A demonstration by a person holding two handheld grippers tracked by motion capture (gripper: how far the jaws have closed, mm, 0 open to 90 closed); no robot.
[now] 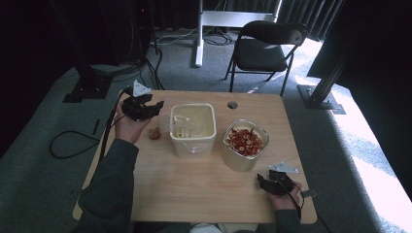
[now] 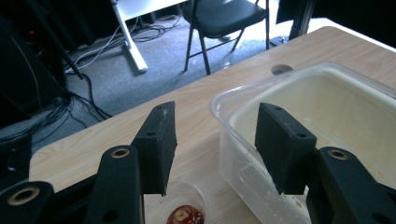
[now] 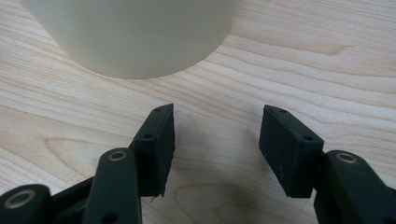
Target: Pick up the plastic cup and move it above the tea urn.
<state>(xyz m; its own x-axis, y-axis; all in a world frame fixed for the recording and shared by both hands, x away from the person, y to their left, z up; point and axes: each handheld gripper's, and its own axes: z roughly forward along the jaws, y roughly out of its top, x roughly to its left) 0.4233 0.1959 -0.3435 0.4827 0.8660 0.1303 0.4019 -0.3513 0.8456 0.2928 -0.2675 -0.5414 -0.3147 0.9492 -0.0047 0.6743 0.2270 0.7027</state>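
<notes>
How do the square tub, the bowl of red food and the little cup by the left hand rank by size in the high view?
1. Square tub: largest.
2. Bowl of red food: slightly smaller, though it sits a bit nearer the camera, so the margin is unsure.
3. Little cup: clearly smallest.

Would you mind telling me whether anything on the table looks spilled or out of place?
Nothing stands out. The red mix stays inside the round tub, the square container sits upright, and a small clear cup rests on the table beside it. No spill shows.
</notes>
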